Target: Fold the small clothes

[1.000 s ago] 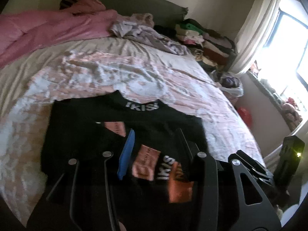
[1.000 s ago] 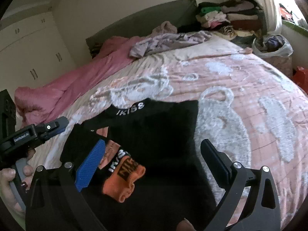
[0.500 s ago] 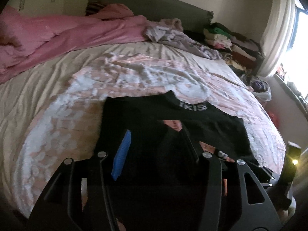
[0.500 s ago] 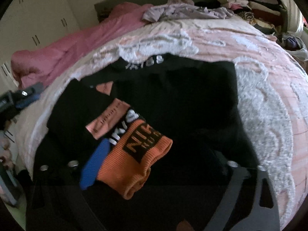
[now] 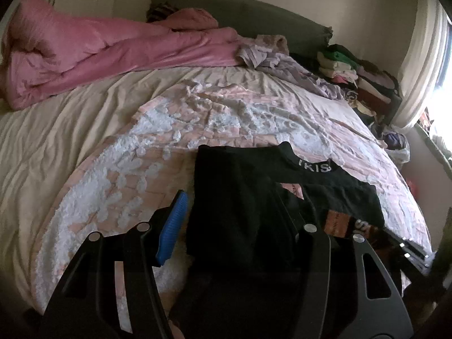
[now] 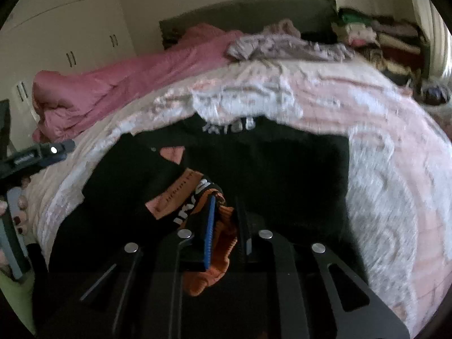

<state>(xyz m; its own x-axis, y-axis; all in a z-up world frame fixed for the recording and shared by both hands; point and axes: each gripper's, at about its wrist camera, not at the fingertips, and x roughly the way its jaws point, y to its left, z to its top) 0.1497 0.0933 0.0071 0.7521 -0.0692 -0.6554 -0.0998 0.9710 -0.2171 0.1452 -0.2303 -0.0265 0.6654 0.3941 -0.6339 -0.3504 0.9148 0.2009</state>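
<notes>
A small black top (image 5: 240, 197) with a white-lettered collar (image 5: 315, 166) lies on the pink and white bedspread (image 5: 226, 118). One sleeve with an orange cuff (image 6: 220, 243) is folded over its front. My right gripper (image 6: 226, 220) is shut on that orange cuff. My left gripper (image 5: 234, 214) is open over the top's left edge, its blue pad (image 5: 172, 226) beside the fabric. The top also shows in the right wrist view (image 6: 282, 169).
A pink duvet (image 5: 107, 53) lies bunched at the head of the bed. Lilac clothes (image 5: 276, 62) and a stack of folded clothes (image 5: 356, 79) sit at the far right. A curtain (image 5: 421, 65) and bright window are at the right. White wardrobes (image 6: 67, 36) stand at the left.
My right gripper came down and closed on the orange cuff. My left gripper shifted left to the top's left edge and stayed open.
</notes>
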